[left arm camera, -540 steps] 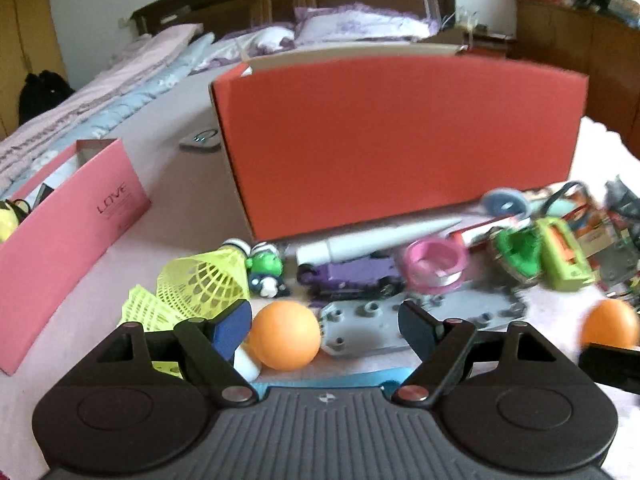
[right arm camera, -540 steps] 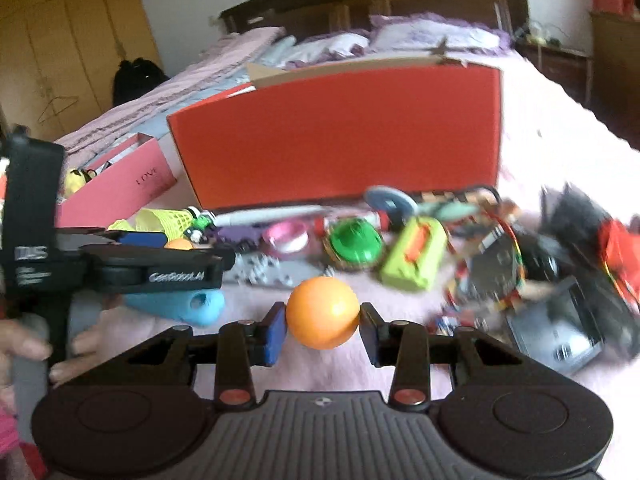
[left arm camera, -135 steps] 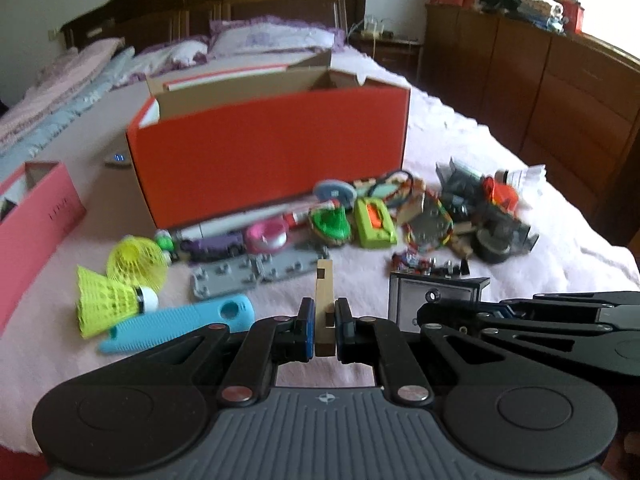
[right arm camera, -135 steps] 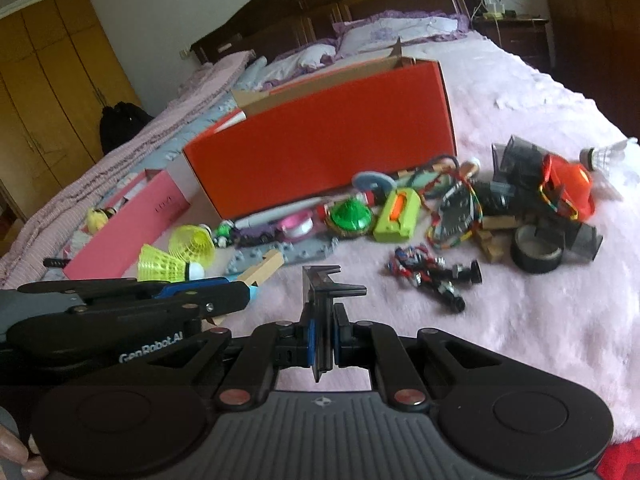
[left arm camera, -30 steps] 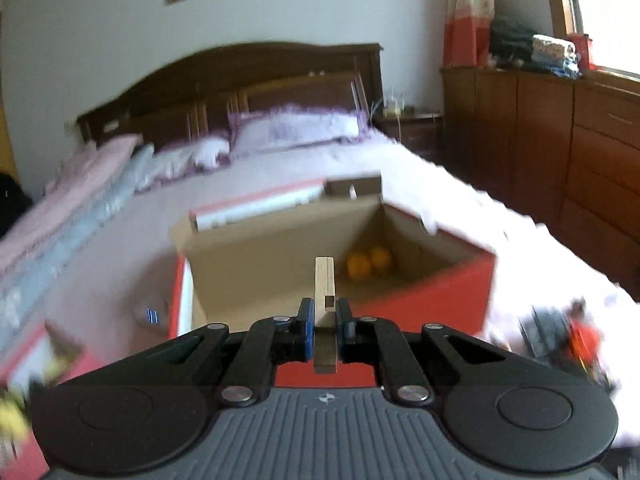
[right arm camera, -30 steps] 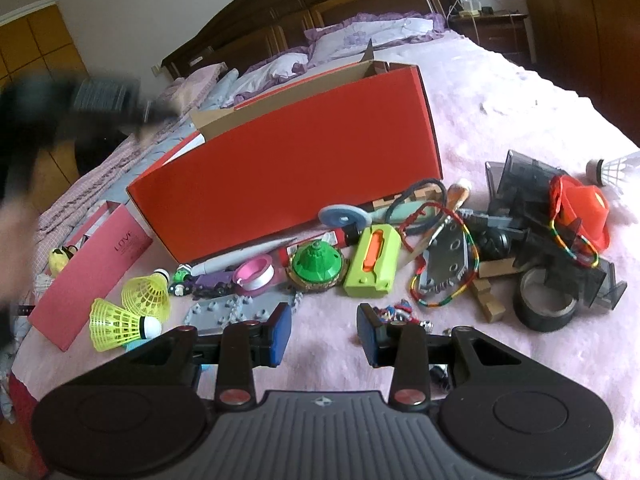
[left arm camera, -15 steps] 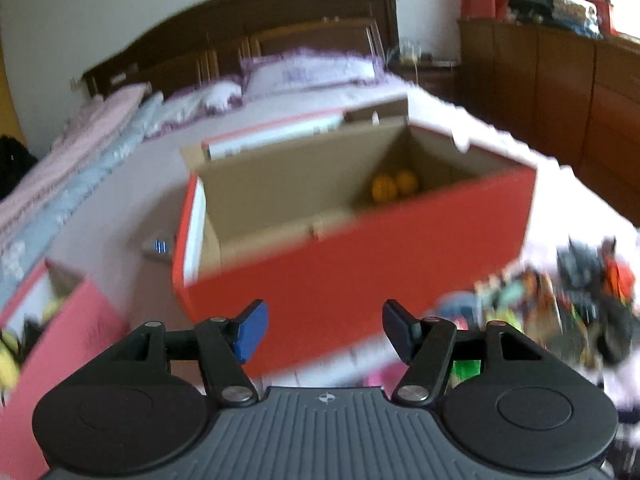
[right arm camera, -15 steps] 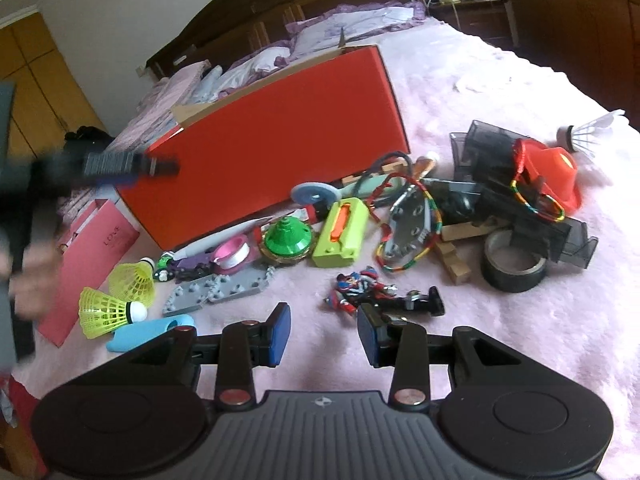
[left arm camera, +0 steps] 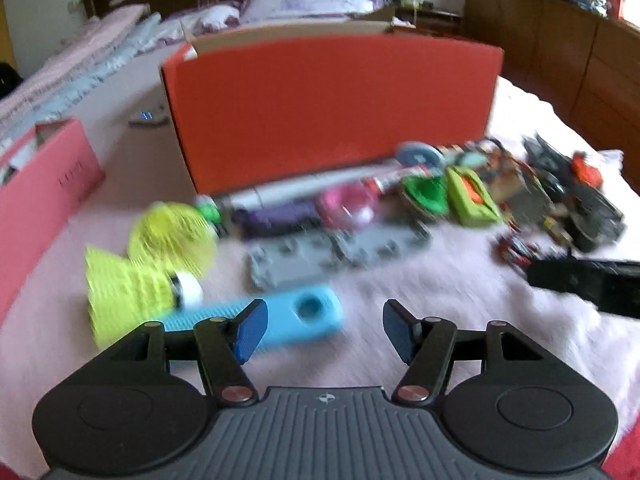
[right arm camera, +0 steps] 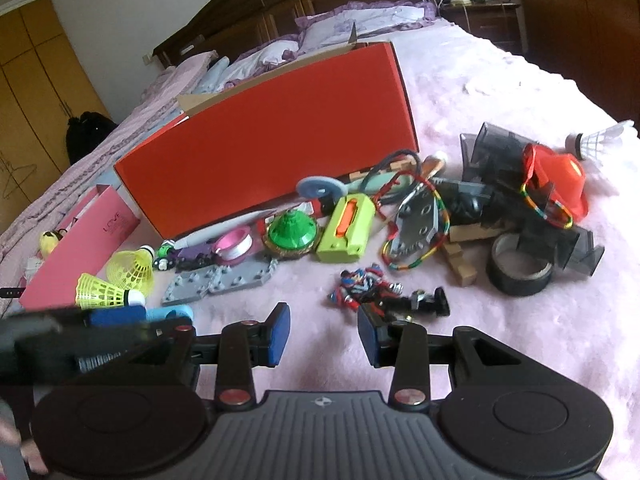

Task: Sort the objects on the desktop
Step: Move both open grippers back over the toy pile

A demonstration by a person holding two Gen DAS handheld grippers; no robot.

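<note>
A red cardboard box (left arm camera: 332, 104) stands on the pink bedspread, with a row of small objects in front of it; it also shows in the right wrist view (right arm camera: 264, 148). My left gripper (left arm camera: 324, 330) is open and empty, low over the bed beside a blue brush (left arm camera: 280, 316) and two yellow shuttlecocks (left arm camera: 132, 288). My right gripper (right arm camera: 323, 334) is open and empty, just short of a small red-and-blue toy figure (right arm camera: 368, 290). The left wrist view is blurred.
A pink box (right arm camera: 86, 246) lies at the left. Before the red box lie a grey plate (right arm camera: 222, 280), pink spool (right arm camera: 234, 244), green top (right arm camera: 292, 232), green case (right arm camera: 347, 228), beaded cord (right arm camera: 416, 224), tape roll (right arm camera: 520, 270), wooden blocks (right arm camera: 460, 268) and an orange hat (right arm camera: 560, 176).
My left gripper let go of the wooden block over the red box a second ago, and has since dropped back down in front of it. My right gripper moved a little toward the toy figure.
</note>
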